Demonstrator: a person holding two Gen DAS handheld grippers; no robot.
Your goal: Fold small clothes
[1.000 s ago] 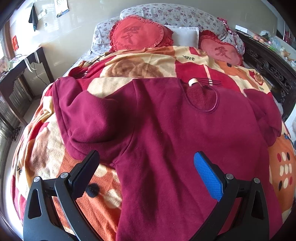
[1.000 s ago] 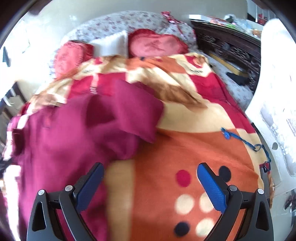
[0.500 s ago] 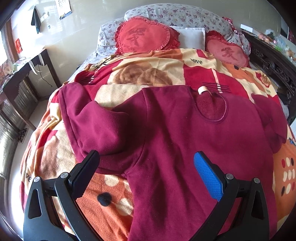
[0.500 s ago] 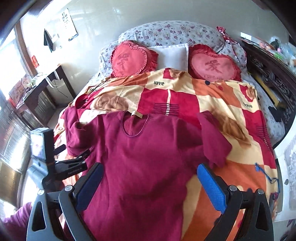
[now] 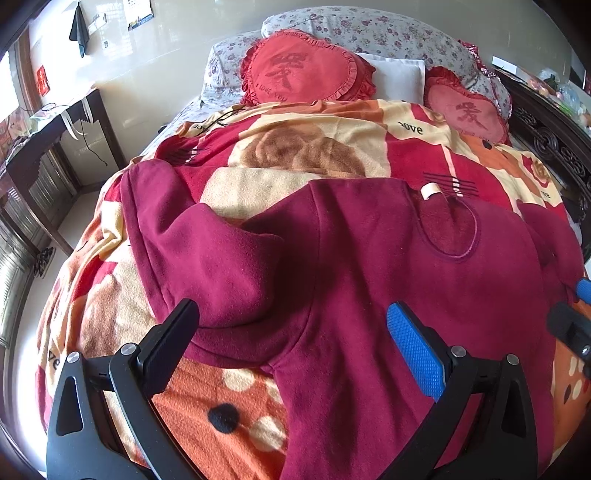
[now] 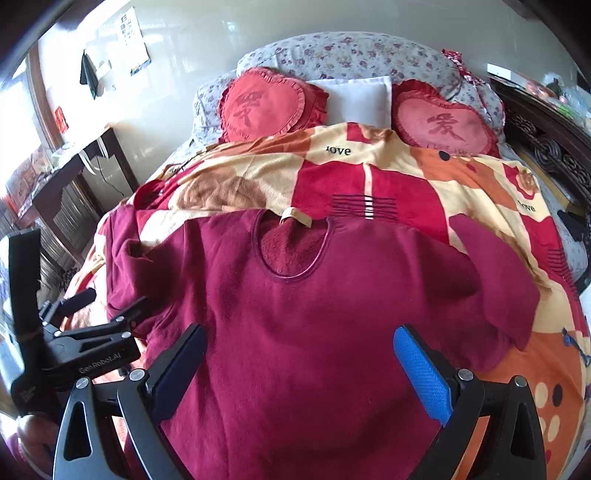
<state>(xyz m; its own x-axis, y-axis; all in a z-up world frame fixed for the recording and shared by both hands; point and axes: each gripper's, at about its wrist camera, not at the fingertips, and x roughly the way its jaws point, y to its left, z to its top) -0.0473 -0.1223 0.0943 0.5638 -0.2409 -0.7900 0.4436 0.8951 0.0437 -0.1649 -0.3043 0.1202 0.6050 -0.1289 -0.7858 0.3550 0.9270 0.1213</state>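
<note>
In the left wrist view, the left gripper hangs low over the bed with its jaws wide apart and nothing between them but cloth lying below; a dark red sweater is spread flat on the patterned blanket, its body running from under the jaws up ahead to the round neckline, which lies ahead and toward the blue-padded jaw. One sleeve is bent back on itself ahead of the black jaw, its lower edge just beside that jaw's tip, and the armpit seam sits between the two jaws. Far ahead, two red heart cushions lean against flowered pillows, and a dark wooden bench stands off to the black jaw's side against the wall. At the edge beyond the blue jaw, part of the right gripper shows, too little to read its jaws. In the right wrist view, the right gripper also has its jaws spread open and empty, hovering above the sweater's lower body, with the neckline straight ahead and a little toward the black jaw. The other sleeve lies folded ahead of the blue jaw, on the blanket. Off the black jaw's side, the left gripper reaches in over the sweater's edge, its jaws apart, near the bent sleeve
</note>
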